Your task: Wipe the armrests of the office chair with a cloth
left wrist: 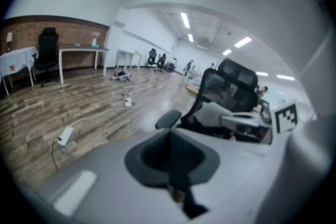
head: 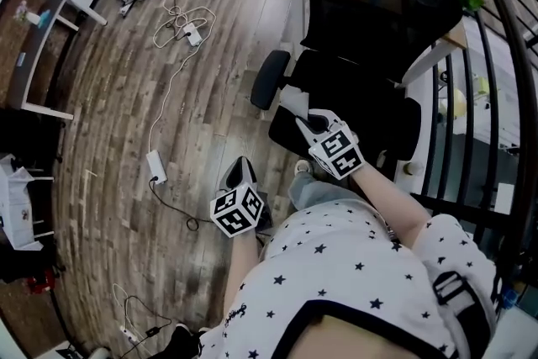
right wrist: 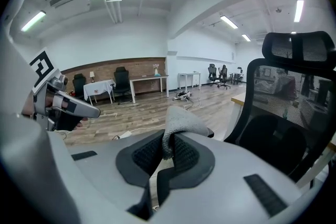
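The black office chair (head: 378, 4) stands ahead of me at the upper right, its near armrest pad (head: 270, 78) sticking out to the left. My right gripper (head: 313, 124) hovers over the seat's front edge, shut on a grey cloth (right wrist: 180, 122) that bunches up above its pads. In the head view the cloth (head: 292, 102) hangs just right of the armrest. My left gripper (head: 238, 170) hangs lower, over the floor, shut with nothing in it. In the left gripper view the armrest (left wrist: 168, 119) and chair back (left wrist: 227, 91) lie beyond the left gripper (left wrist: 172, 159).
A power strip (head: 156, 166) and white cables (head: 181, 21) trail over the wooden floor to the left. A white-framed desk (head: 38, 42) stands at the far left. Dark railing bars (head: 471, 105) run along the right behind the chair. My feet are on the floor below.
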Demonstrator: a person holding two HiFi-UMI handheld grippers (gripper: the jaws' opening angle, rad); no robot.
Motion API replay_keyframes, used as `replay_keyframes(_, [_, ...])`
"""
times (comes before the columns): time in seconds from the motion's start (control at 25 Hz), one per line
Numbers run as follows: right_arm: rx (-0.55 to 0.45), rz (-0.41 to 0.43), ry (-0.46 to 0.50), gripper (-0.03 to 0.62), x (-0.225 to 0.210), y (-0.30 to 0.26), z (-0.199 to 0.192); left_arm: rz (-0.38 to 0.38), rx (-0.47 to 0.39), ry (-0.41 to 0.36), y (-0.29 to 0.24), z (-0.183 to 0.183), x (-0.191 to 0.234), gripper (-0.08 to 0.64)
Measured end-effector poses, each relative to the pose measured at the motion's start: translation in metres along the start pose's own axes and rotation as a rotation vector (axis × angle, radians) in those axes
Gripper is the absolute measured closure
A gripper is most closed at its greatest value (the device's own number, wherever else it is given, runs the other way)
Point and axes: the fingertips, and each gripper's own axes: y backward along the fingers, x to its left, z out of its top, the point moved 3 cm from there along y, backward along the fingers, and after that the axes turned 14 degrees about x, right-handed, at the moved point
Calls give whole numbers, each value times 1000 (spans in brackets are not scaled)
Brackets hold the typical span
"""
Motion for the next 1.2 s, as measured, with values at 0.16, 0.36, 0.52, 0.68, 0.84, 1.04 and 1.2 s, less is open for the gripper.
replay_keyframes(0.16, [-8, -20, -22, 561, -24, -20, 21, -9, 12, -19, -22, 30, 6, 554])
replay_keyframes(0.36, [1, -32, -39, 561, -44, -35, 36, -13, 22, -27, -40, 54, 11, 554])
replay_keyframes(0.52, [2, -36, -44, 563, -57, -49, 38, -8, 27, -29, -55, 63, 14, 554])
replay_keyframes(0.68, [13, -40, -38, 561, -67, -63, 40, 0, 39, -34, -64, 67, 16, 554])
replay_keyframes(0.84, [45, -58, -58, 561, -78, -74, 35, -3, 62, -47, -74, 69, 17, 554])
replay_keyframes(1.04, [69, -89, -85, 561, -92, -89, 33, -33, 109, -77, -90, 76, 18, 554])
replay_keyframes(1.2, [88, -125, -123, 561, -108, -101, 37, -70, 139, -121, -108, 90, 14, 554])
